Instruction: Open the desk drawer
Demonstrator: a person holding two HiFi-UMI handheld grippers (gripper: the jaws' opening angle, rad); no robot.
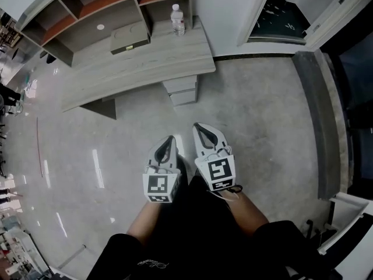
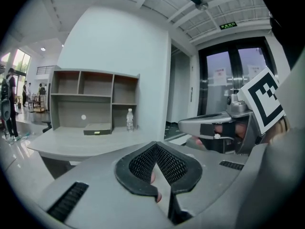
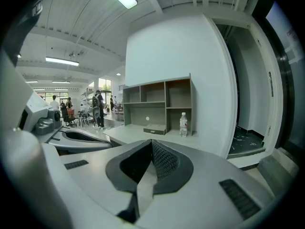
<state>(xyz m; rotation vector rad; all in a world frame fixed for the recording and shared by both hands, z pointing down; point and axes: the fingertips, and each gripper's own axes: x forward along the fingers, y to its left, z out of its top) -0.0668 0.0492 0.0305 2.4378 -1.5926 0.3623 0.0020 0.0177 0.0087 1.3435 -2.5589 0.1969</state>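
Most of what I see from the head view is pale concrete floor [image 1: 262, 115], with the long grey desk [image 1: 134, 69] set against the white wall at the far side. A shelf unit [image 1: 105, 4] with open compartments stands on the back of the desk. The drawer unit [image 1: 182, 91] sits under the desk's right end, and its stacked fronts look flush and shut. Both tools hang over bare floor, well apart from those drawers and pointing toward them.

The left tool [image 1: 172, 137] and the right tool [image 1: 197, 125] are side by side, near each other but not touching, each with its marker cube facing up at me. In its own view the left tool [image 2: 156, 144] has its black pads together at the tip with nothing gripped. The right tool [image 3: 151, 141] shows the same: pads closed on each other and empty.

On the desk top a flat grey box [image 1: 129, 39] lies in front of the shelves. A clear water bottle [image 1: 178, 20] stands upright near the right end, just beside the shelf unit's side panel.
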